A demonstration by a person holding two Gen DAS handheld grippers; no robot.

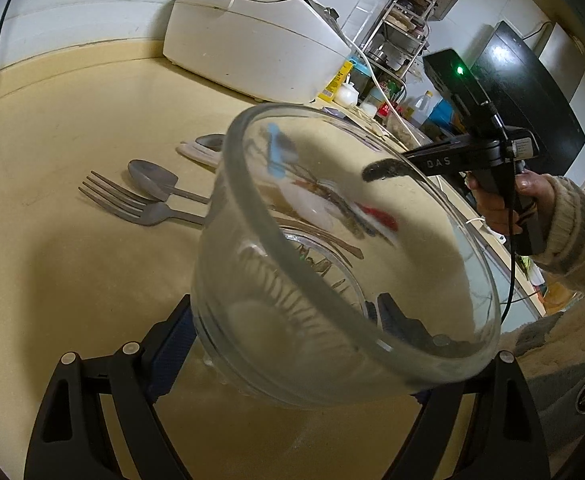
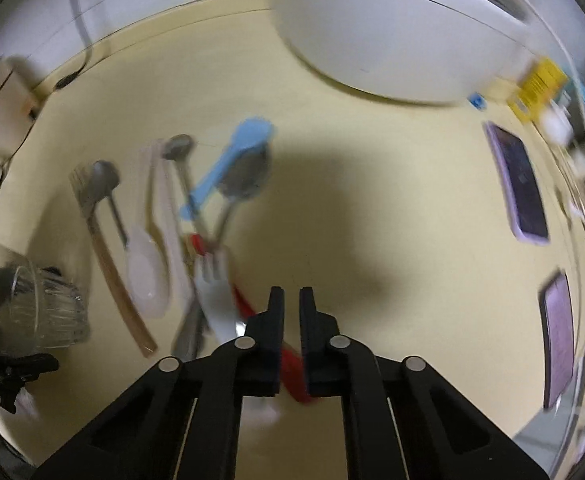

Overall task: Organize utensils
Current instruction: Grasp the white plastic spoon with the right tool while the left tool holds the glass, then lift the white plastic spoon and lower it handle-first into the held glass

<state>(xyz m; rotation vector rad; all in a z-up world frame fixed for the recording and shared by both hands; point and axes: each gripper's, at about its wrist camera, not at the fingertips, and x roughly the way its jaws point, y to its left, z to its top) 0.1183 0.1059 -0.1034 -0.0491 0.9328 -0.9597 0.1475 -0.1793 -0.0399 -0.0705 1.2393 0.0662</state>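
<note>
Glass bowl [image 1: 332, 280]: clear, ribbed lower wall, tilted with mouth facing up and to the right, raised above the counter.
Metal fork [image 1: 132, 204] and metal spoon [image 1: 152, 180]: lying flat, side by side, heads pointing left.
Blue plastic spoon [image 2: 228, 164]: lying across a large metal spoon [image 2: 244, 180].
White plastic spoon [image 2: 144, 276], white plastic fork [image 2: 216, 288], wooden-handled fork [image 2: 104, 248]: flat, clustered.
Red utensil [image 2: 288, 356]: only partly visible.

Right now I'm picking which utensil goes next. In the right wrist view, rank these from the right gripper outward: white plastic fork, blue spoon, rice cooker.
1. white plastic fork, just left of the right gripper.
2. blue spoon, mid-counter, upper left.
3. rice cooker, at the back.
</note>
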